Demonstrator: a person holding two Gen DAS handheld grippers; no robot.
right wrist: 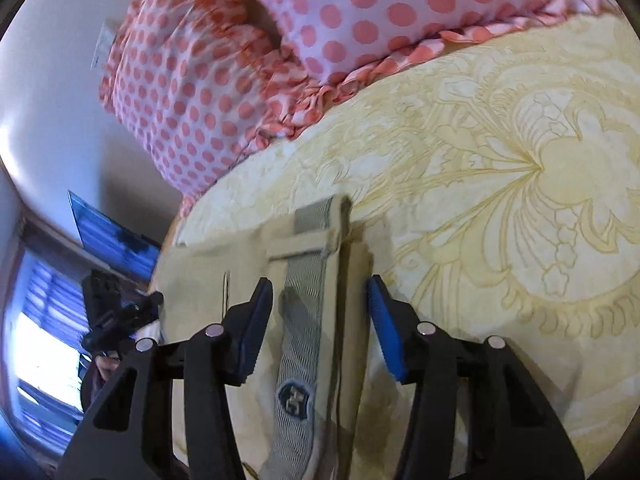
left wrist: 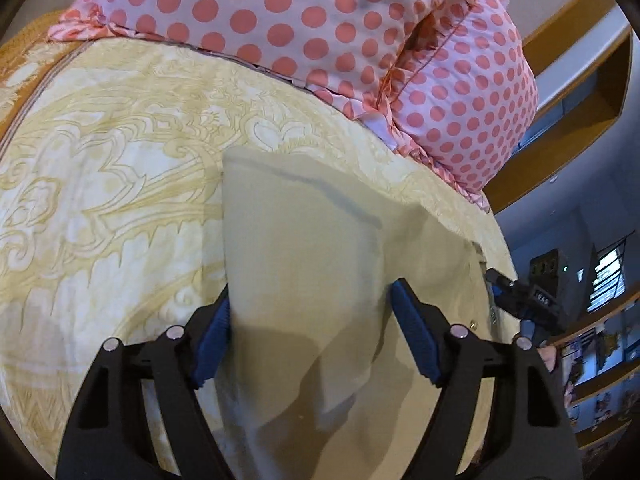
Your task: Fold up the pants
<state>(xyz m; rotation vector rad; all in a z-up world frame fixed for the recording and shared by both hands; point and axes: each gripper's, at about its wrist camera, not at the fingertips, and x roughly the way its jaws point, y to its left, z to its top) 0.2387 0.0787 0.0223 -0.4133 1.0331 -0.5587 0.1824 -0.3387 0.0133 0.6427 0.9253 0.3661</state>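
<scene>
Beige pants (left wrist: 312, 240) lie on a yellow patterned bedspread (left wrist: 100, 168). In the left wrist view my left gripper (left wrist: 310, 304) is open, its blue pads on either side of a raised fold of the pants. In the right wrist view my right gripper (right wrist: 320, 300) is open over the pants' waistband end (right wrist: 304, 280), where a grey mesh strip with a dark badge (right wrist: 294, 398) shows. The other gripper shows at the side edge in each view (left wrist: 520, 296) (right wrist: 116, 312).
Pink pillows with coral polka dots (left wrist: 320, 20) (right wrist: 280, 40) lie at the head of the bed beyond the pants. The bed edge runs close to the pants (left wrist: 500, 240). Wooden shelves (left wrist: 580, 80) and a window (right wrist: 44, 344) stand off the bed.
</scene>
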